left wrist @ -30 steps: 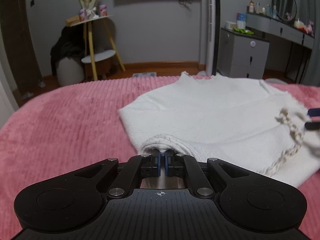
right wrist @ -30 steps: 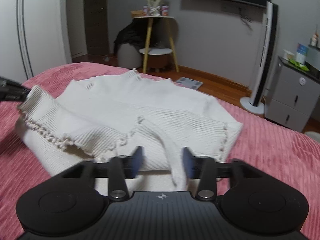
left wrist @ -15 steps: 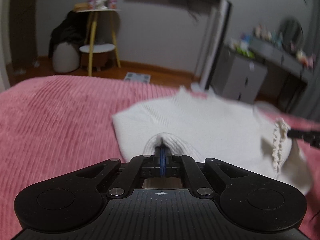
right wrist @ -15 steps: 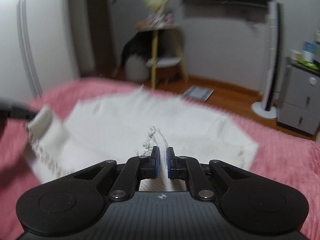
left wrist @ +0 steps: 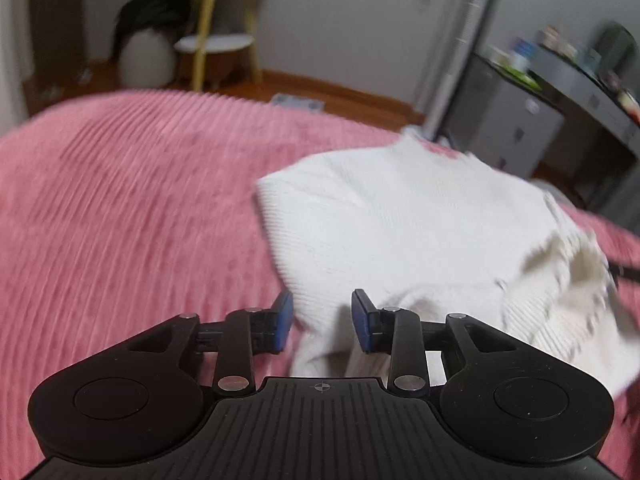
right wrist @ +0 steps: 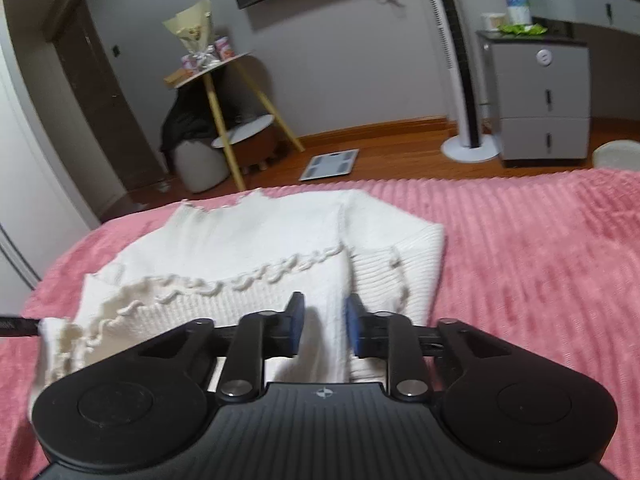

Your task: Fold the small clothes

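Observation:
A small white ribbed knit top (left wrist: 404, 216) with a frilled hem lies folded over on itself on the pink bedspread (left wrist: 120, 208). It also shows in the right wrist view (right wrist: 256, 248), with the frilled hem (right wrist: 224, 284) lying across its middle. My left gripper (left wrist: 322, 322) is open, its jaws apart over the top's near left corner. My right gripper (right wrist: 323, 326) is open over the top's near edge, cloth between the jaws but not pinched. The left view is blurred.
The ribbed pink bedspread (right wrist: 540, 264) stretches to both sides of the top. Beyond the bed's far edge are a wooden floor, a scale (right wrist: 330, 164), a yellow-legged side table (right wrist: 224, 92), a tower fan (right wrist: 460, 60) and a grey drawer cabinet (right wrist: 540, 100).
Both grippers were shut on the top's edges half a second ago and carried them forward over the garment. Both are now open and the cloth lies folded over.

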The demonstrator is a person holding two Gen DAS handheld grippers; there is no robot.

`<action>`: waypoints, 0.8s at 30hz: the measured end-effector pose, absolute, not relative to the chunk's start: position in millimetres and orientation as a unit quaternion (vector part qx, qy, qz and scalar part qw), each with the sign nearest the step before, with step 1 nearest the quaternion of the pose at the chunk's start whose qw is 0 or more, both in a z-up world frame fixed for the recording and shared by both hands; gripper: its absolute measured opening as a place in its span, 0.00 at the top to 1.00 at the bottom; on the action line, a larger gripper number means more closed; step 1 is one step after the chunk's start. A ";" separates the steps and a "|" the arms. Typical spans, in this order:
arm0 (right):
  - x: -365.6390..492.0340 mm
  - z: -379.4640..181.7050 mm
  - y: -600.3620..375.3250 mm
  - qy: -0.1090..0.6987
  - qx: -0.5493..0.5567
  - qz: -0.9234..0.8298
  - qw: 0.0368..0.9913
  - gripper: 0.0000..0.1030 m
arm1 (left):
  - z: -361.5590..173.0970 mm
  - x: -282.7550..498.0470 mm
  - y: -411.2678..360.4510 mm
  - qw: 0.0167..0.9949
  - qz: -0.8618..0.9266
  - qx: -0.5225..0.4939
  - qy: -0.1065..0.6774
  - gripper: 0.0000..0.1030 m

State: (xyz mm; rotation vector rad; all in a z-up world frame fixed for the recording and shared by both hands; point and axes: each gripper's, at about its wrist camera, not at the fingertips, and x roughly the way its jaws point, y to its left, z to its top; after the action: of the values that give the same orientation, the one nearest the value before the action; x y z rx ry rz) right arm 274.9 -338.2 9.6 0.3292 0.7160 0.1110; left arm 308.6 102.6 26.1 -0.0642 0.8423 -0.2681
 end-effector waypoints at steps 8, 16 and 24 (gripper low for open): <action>280.7 12.6 -328.7 0.354 0.155 0.071 0.920 0.73 | 40.3 290.7 65.7 0.897 -0.231 0.040 0.375 0.38; 277.7 12.0 -336.9 0.357 0.162 0.076 0.917 0.73 | 50.1 257.6 47.2 0.883 -0.299 0.109 0.344 0.17; 276.9 10.9 -329.6 0.357 0.156 0.088 0.917 0.73 | 9.3 269.2 30.8 0.870 -0.256 0.177 0.382 0.57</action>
State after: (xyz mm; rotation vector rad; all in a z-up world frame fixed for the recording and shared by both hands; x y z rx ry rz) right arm 276.9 -329.6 10.9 0.3210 0.7342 0.1820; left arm 269.2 30.8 9.3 0.3693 0.7992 -0.5360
